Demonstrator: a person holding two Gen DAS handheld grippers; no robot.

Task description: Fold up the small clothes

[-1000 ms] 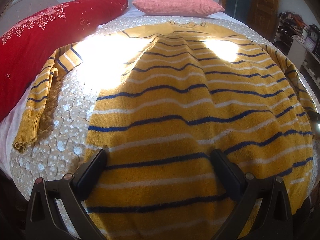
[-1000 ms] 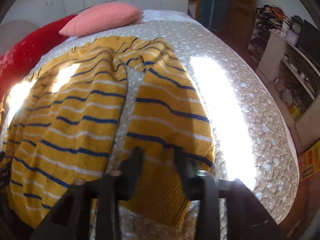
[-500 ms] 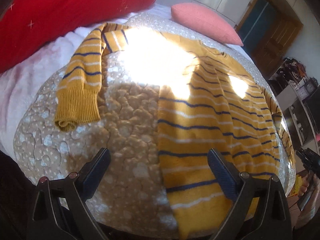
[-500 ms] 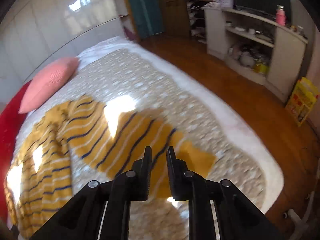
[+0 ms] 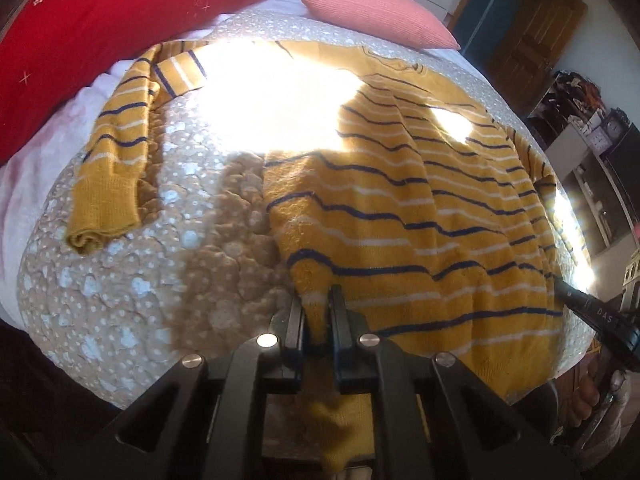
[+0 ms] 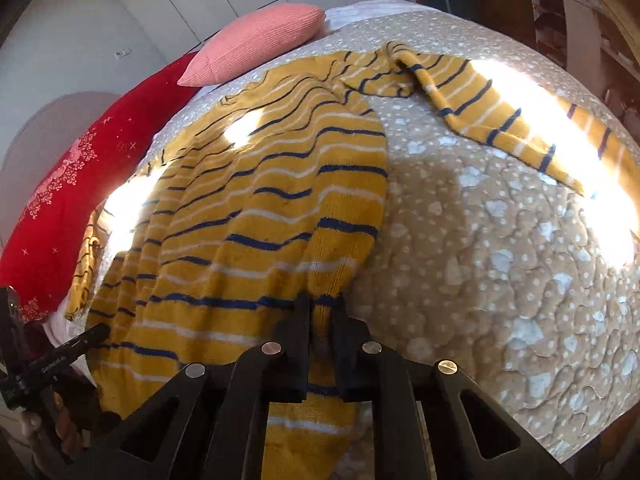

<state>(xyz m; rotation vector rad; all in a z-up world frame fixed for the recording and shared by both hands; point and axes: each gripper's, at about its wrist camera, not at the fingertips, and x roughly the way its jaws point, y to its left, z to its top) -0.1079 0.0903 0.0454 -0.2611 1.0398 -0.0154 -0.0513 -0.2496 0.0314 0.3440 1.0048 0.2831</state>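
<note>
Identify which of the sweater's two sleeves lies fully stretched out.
The sleeve on the right gripper's side: it runs out long across the bedspread; the other sleeve bends.

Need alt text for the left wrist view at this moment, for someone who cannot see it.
The left gripper is shut on the near hem corner of a yellow striped sweater spread on a beige quilted bed cover. One sleeve lies out to the left; a red pillow and a pink pillow sit beyond.

Open quilt on the bed [image 5: 132,280] lies bare between the sweater's body [image 5: 420,220] and its left sleeve [image 5: 112,168]. Beyond, a red pillow [image 5: 88,40] and pink cushion [image 5: 376,12] block the far edge. Right of the body, quilt stays clear up to the right sleeve [image 6: 500,120].
</note>
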